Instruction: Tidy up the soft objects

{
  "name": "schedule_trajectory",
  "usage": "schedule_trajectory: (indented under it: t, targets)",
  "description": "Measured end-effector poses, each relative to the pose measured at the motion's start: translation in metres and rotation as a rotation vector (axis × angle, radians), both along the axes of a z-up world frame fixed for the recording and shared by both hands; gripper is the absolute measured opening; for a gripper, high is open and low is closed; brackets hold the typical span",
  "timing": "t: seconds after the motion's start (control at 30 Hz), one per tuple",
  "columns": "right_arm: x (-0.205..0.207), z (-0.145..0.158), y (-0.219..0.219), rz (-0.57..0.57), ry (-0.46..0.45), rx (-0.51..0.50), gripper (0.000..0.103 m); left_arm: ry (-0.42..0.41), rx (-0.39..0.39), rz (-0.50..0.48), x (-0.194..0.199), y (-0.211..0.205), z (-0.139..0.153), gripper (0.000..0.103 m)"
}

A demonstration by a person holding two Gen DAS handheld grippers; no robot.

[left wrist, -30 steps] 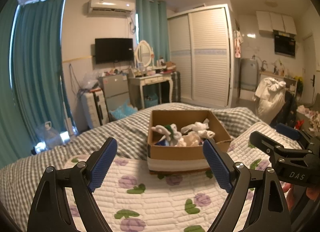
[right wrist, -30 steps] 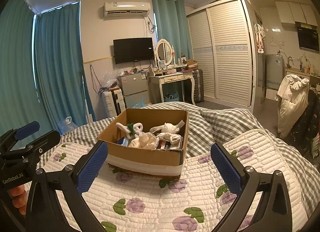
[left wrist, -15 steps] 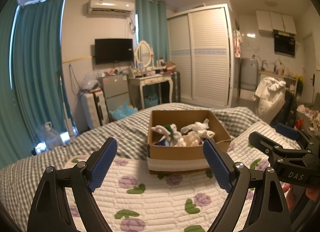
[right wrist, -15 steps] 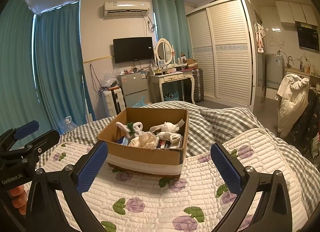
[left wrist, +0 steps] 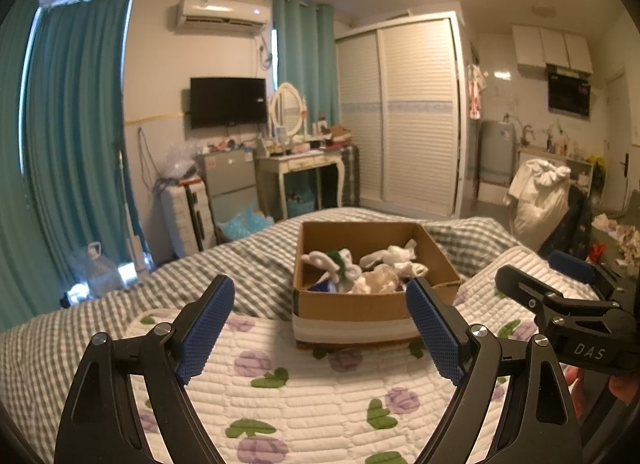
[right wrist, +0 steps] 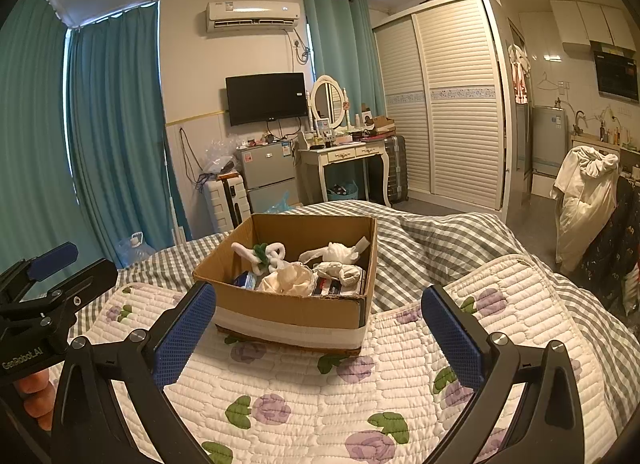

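A cardboard box [left wrist: 352,306] with a white band sits on the quilted floral mat [left wrist: 304,392] on the bed; it also shows in the right wrist view [right wrist: 288,306]. Inside lie soft items: a white and green knotted piece [right wrist: 260,254], white bundles [right wrist: 334,254] and a cream one [right wrist: 290,280]. My left gripper [left wrist: 320,328] is open and empty, short of the box. My right gripper [right wrist: 320,328] is open and empty, also short of the box. Each gripper shows at the edge of the other's view.
A grey checked blanket [right wrist: 424,236] covers the bed around the mat [right wrist: 320,396]. Beyond the bed stand a dressing table [right wrist: 344,159], a small fridge [right wrist: 266,175], a suitcase [right wrist: 222,199] and a wardrobe [right wrist: 448,111]. A chair with clothes [right wrist: 584,199] is at the right.
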State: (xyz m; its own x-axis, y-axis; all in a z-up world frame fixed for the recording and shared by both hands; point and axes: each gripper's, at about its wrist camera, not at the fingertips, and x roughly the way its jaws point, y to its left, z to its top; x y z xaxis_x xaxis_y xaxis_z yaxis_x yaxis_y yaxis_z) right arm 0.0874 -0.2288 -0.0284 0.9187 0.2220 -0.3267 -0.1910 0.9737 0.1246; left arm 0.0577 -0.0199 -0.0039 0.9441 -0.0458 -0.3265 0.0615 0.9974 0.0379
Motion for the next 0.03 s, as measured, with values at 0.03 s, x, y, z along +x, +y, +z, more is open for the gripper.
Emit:
schedule_trajectory:
  t: [0.03]
  targets:
    - [0.0, 0.0001, -0.0001, 0.0, 0.0, -0.001, 0.103, 0.003, 0.0, -0.001, 0.0005, 0.0001, 0.0, 0.089]
